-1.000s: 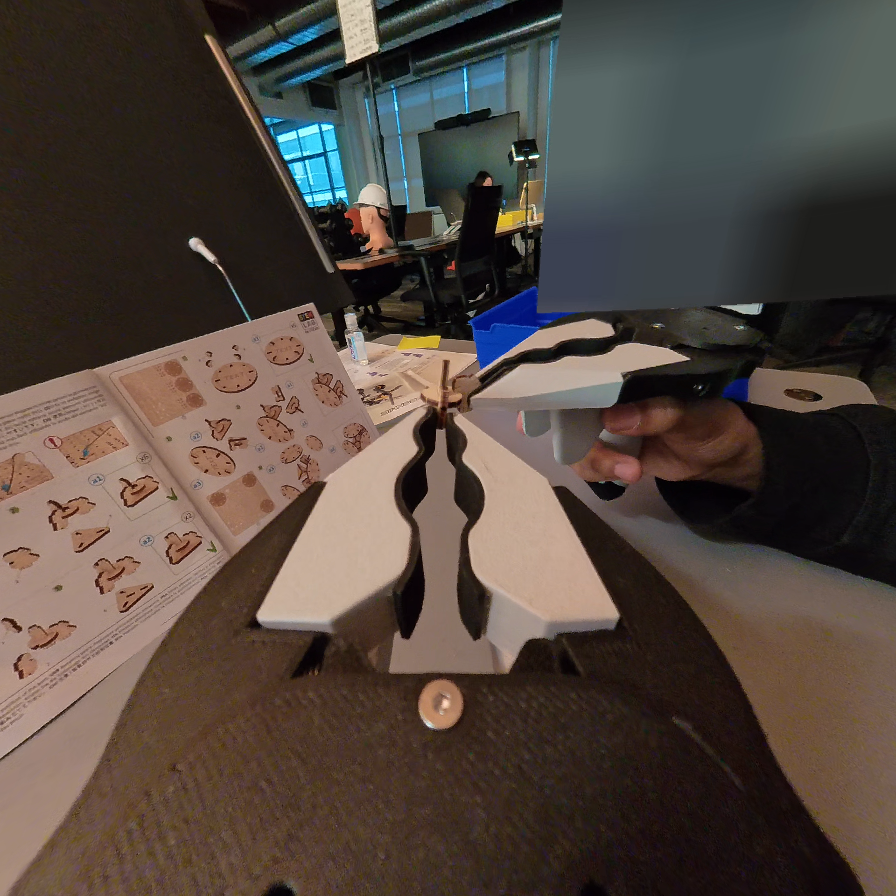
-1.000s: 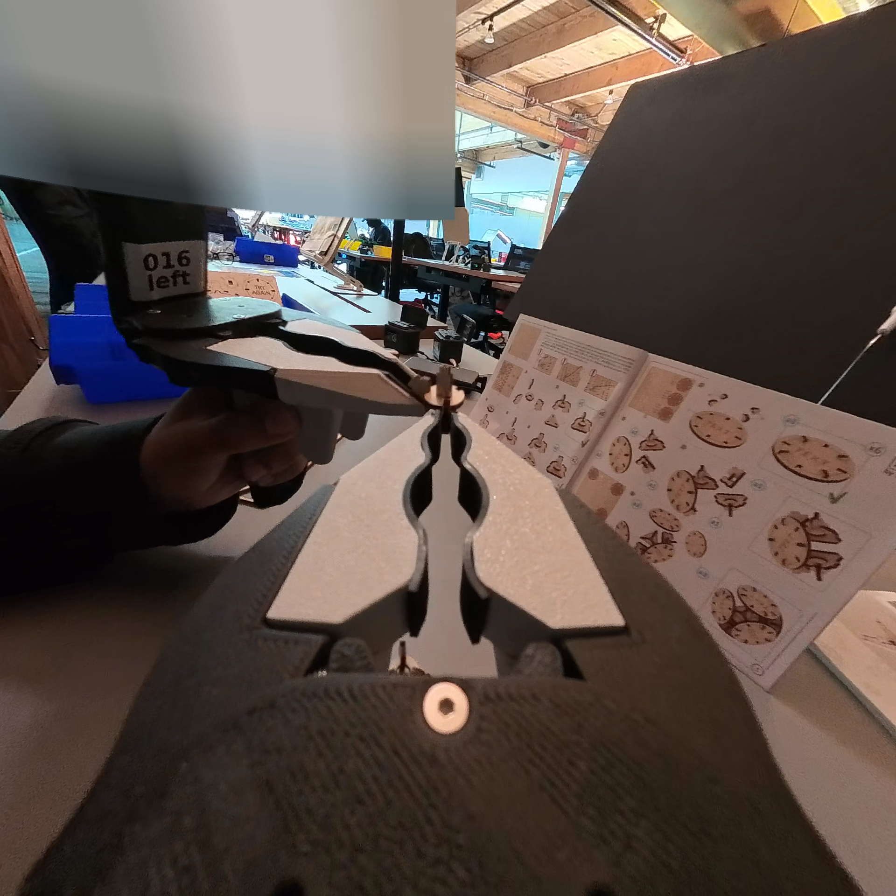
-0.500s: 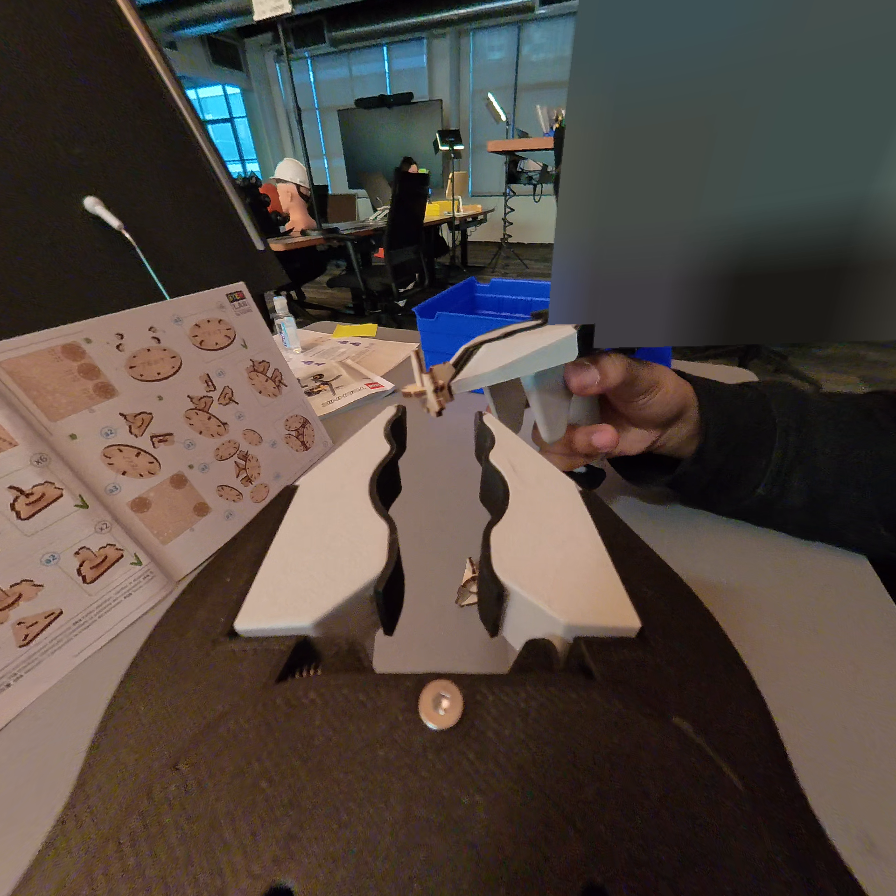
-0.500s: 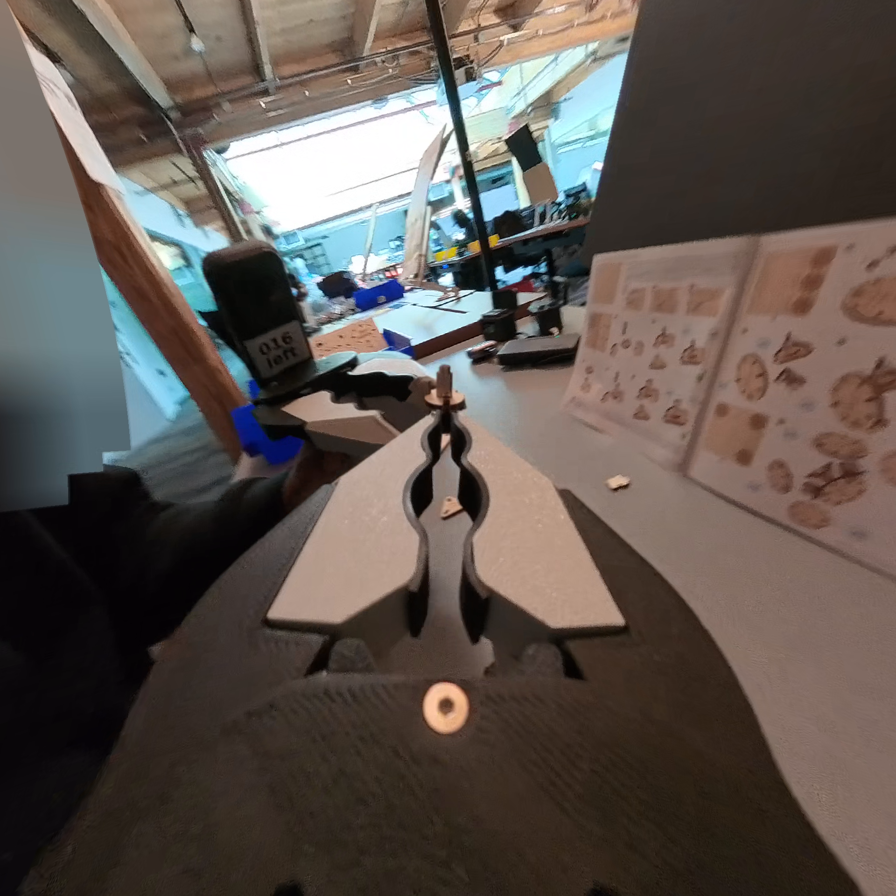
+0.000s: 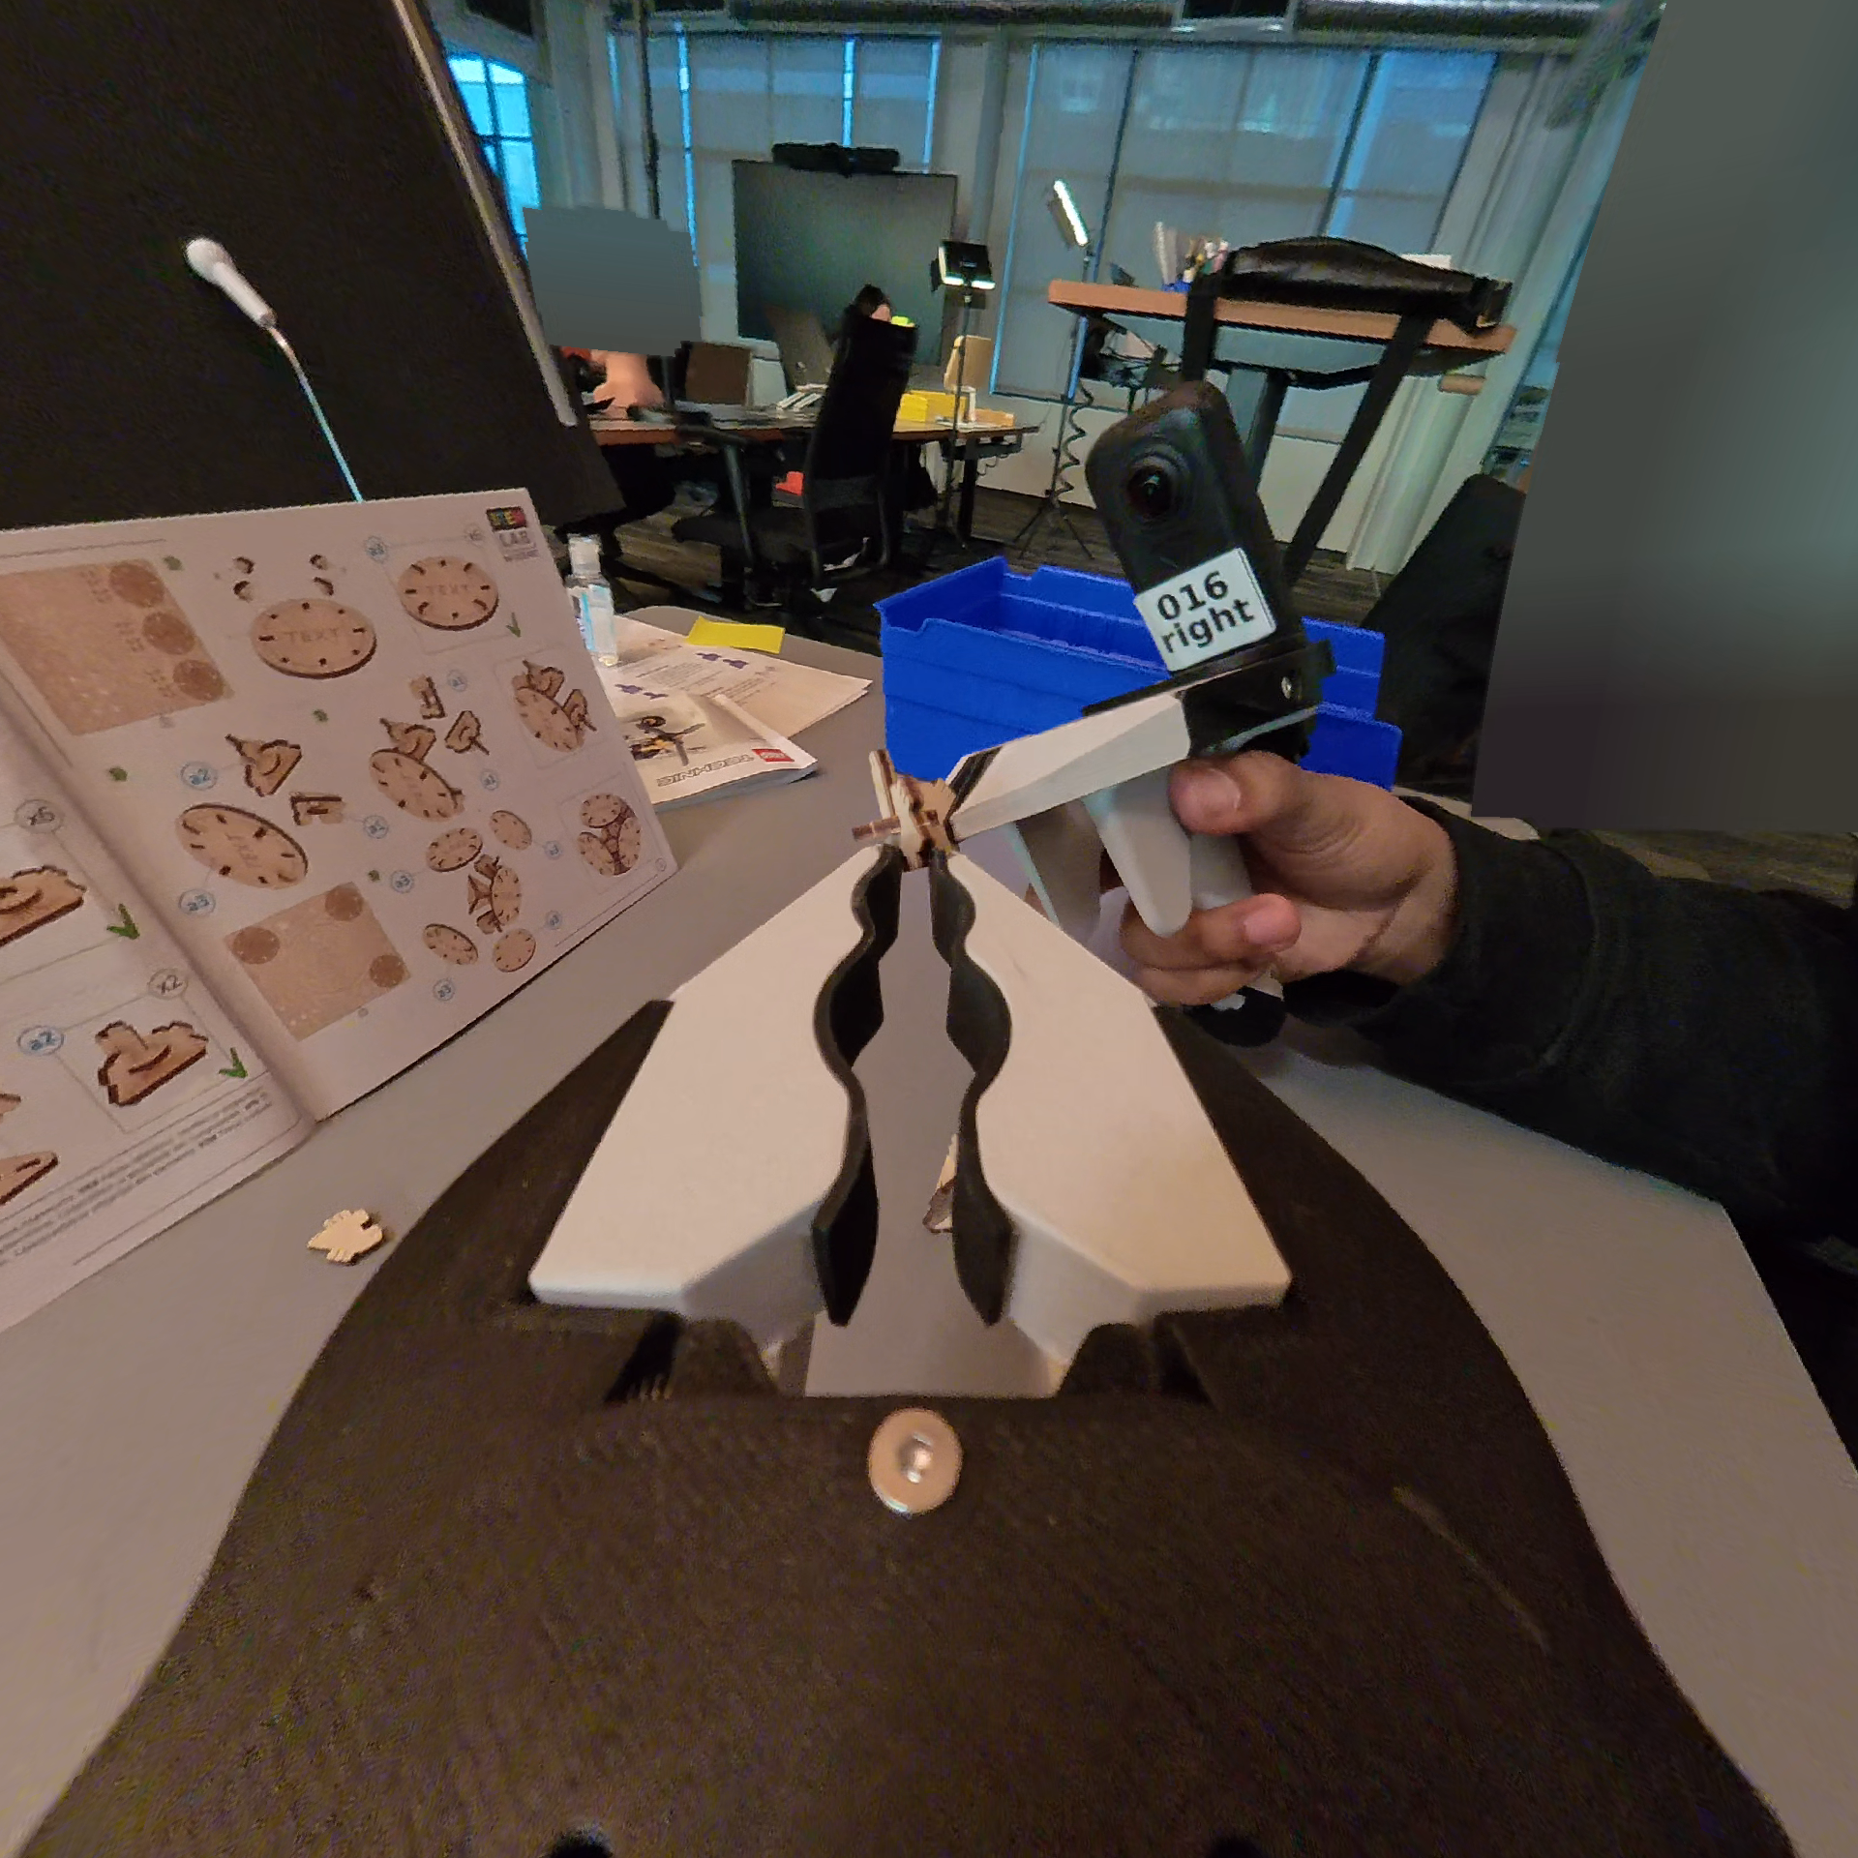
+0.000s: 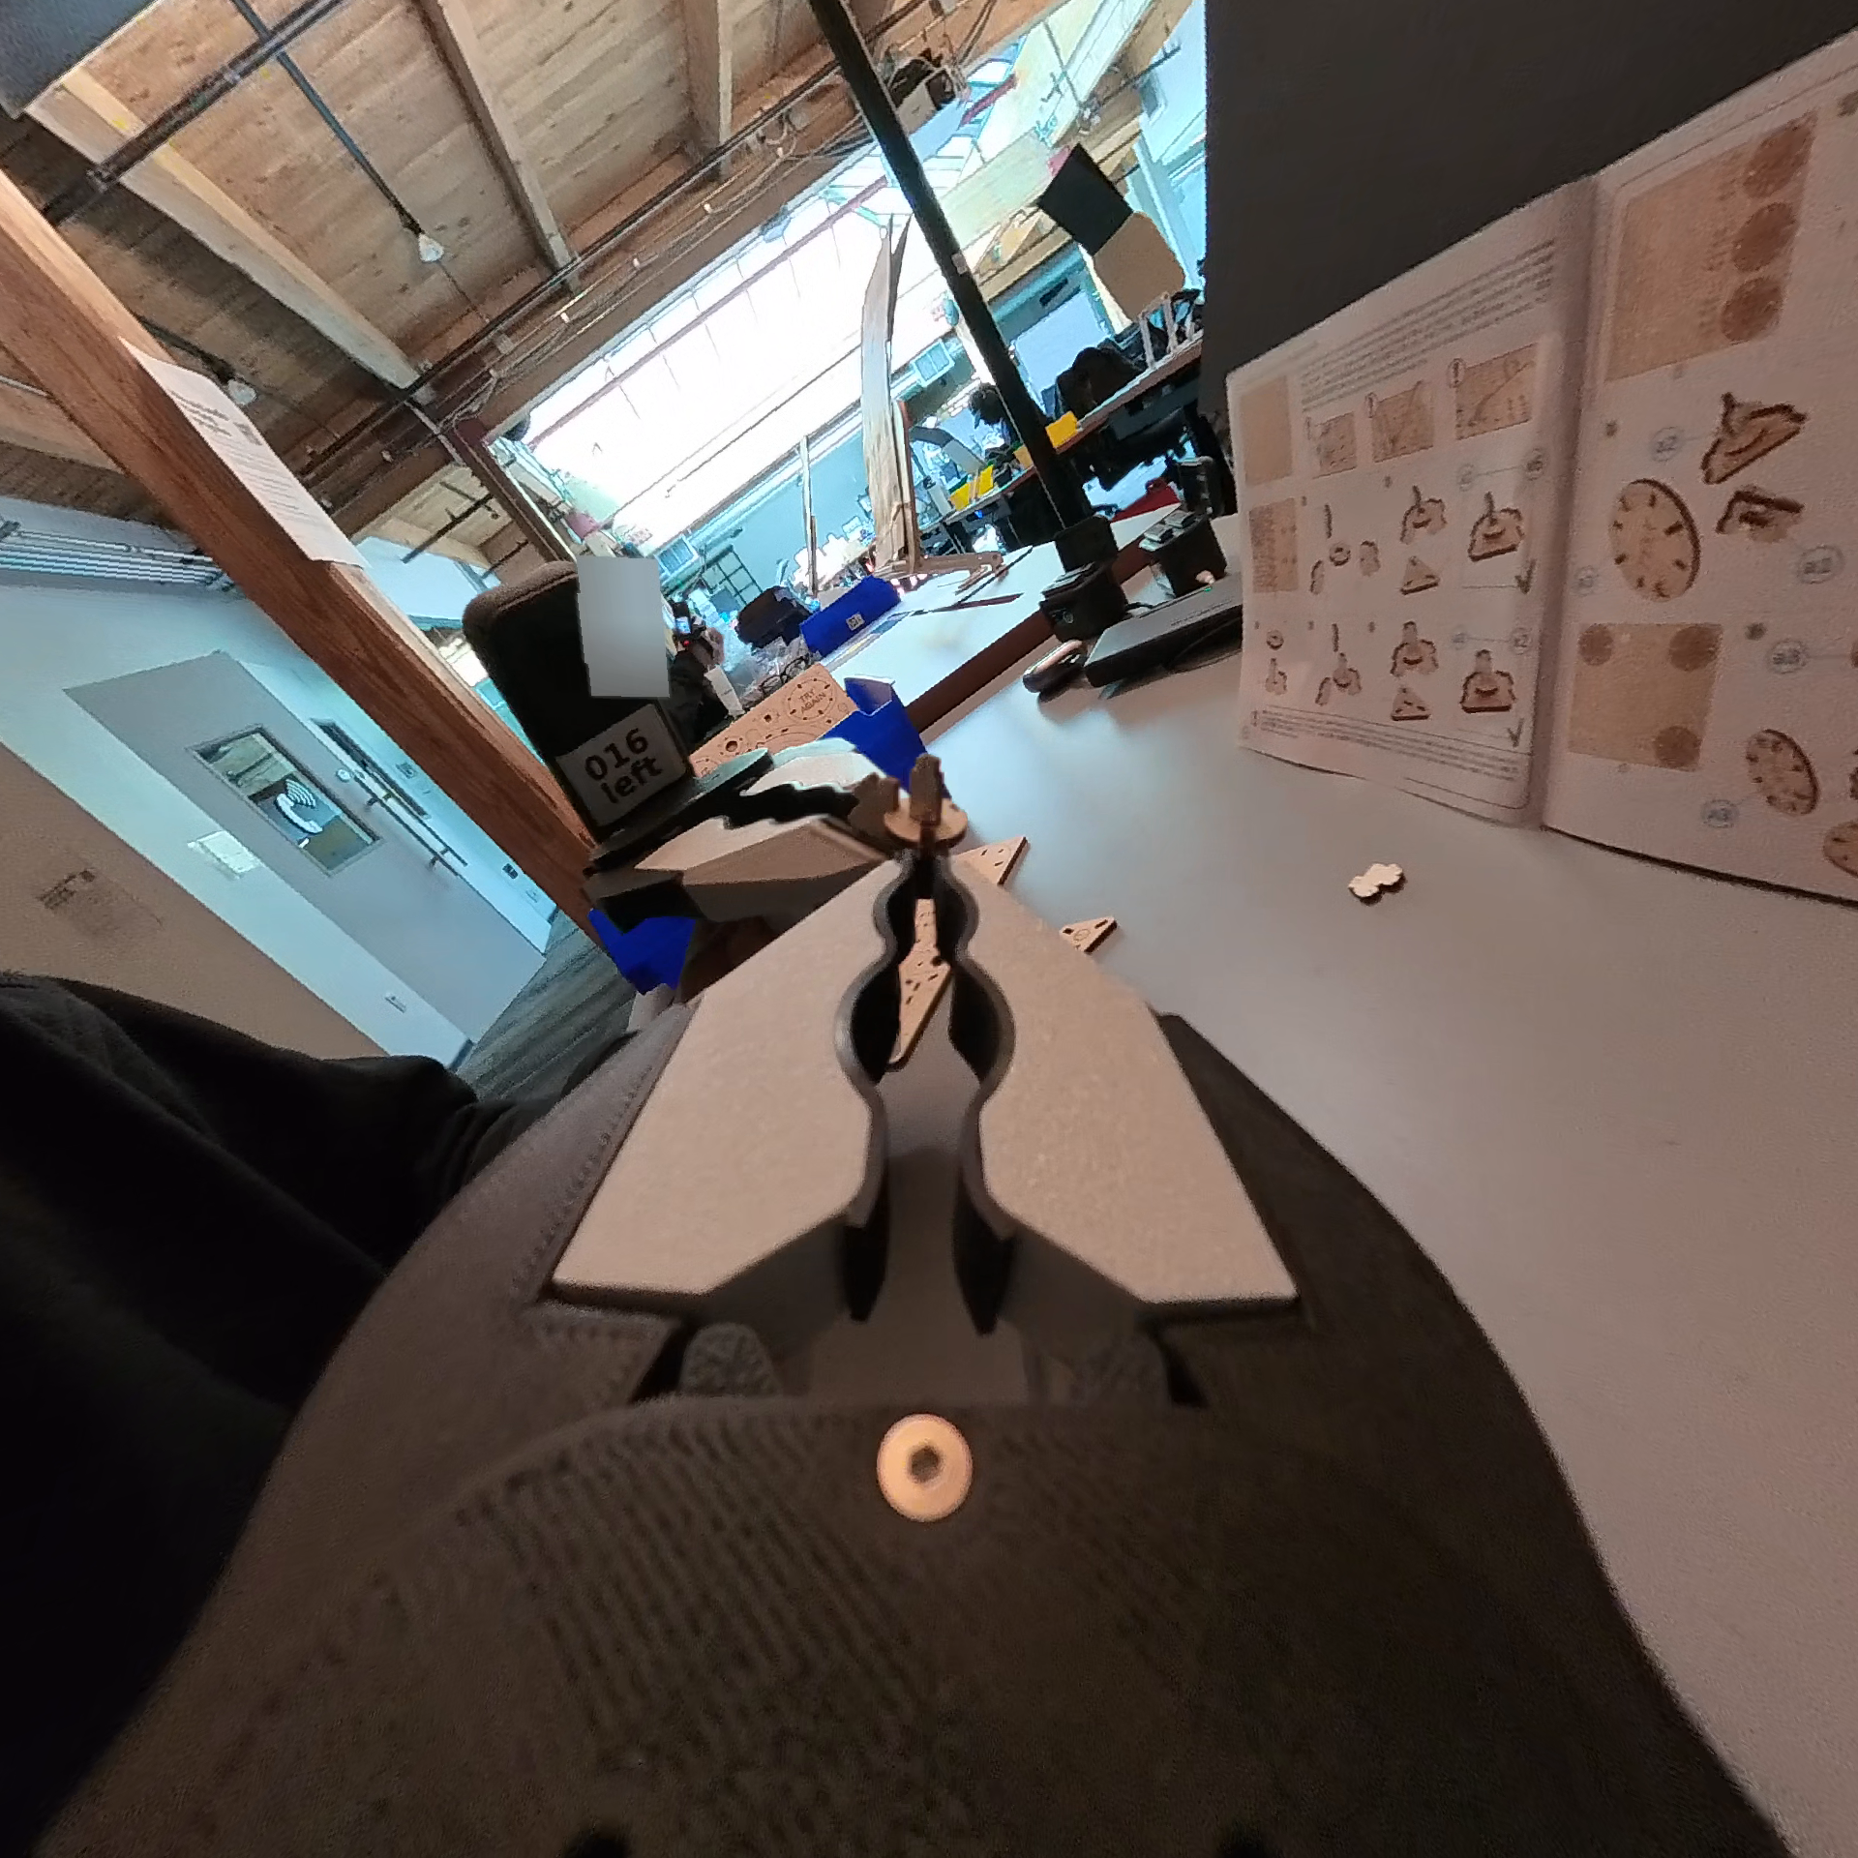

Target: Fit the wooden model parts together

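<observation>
Grey table with an open instruction booklet propped against a black board; blue bin behind.

Right hand grips its tool's pistol handle, dark sleeve coming in from the right, tool pitched nose-down to the left.

Right gripper: jaws clenched on the small wooden assembly, a disc on a peg with flat bits slotted in, held above the table.

Left gripper: tips nearly together, pinching the same assembly from below. Both tools meet nose to nose at roughly a right angle.

Loose wooden pieces on the table: triangles just beside the right gripper's fingers, a lobed piece near the booklet.
</observation>
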Tool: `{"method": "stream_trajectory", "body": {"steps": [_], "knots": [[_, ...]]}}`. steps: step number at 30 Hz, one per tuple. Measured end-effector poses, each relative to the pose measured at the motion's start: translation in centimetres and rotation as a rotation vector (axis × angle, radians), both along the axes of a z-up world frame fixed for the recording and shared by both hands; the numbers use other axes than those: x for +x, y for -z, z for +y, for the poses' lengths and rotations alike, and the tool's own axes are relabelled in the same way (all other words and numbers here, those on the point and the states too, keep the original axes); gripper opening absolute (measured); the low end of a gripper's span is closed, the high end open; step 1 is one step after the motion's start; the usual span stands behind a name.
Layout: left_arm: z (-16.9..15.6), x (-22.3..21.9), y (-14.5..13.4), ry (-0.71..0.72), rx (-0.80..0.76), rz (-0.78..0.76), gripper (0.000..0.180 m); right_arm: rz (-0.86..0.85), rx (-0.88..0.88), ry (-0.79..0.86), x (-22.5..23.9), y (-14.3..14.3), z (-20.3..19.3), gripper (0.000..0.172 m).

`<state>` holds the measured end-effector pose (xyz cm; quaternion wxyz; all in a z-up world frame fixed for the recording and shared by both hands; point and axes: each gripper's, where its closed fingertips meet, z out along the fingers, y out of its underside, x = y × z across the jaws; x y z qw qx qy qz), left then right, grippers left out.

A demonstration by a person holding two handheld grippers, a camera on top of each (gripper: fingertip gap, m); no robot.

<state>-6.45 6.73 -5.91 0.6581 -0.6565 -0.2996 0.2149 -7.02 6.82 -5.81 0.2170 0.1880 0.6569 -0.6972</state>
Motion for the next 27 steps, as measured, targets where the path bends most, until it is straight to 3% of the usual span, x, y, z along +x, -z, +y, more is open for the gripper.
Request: {"method": "stream_trajectory", "body": {"steps": [6,17,27], "knots": [[-0.5,-0.5,0.8,-0.043,0.006,-0.056,0.0,-0.051,0.017,0.013,-0.2,0.8,-0.3,0.001],[-0.5,-0.7,0.9,-0.183,-0.057,-0.009,0.0,-0.068,0.016,0.091,-0.4,0.9,-0.5,0.0],[0.5,-0.3,1.6,-0.205,-0.322,0.086,0.0,-0.022,0.128,0.017,-0.2,1.5,0.4,0.001]]}}
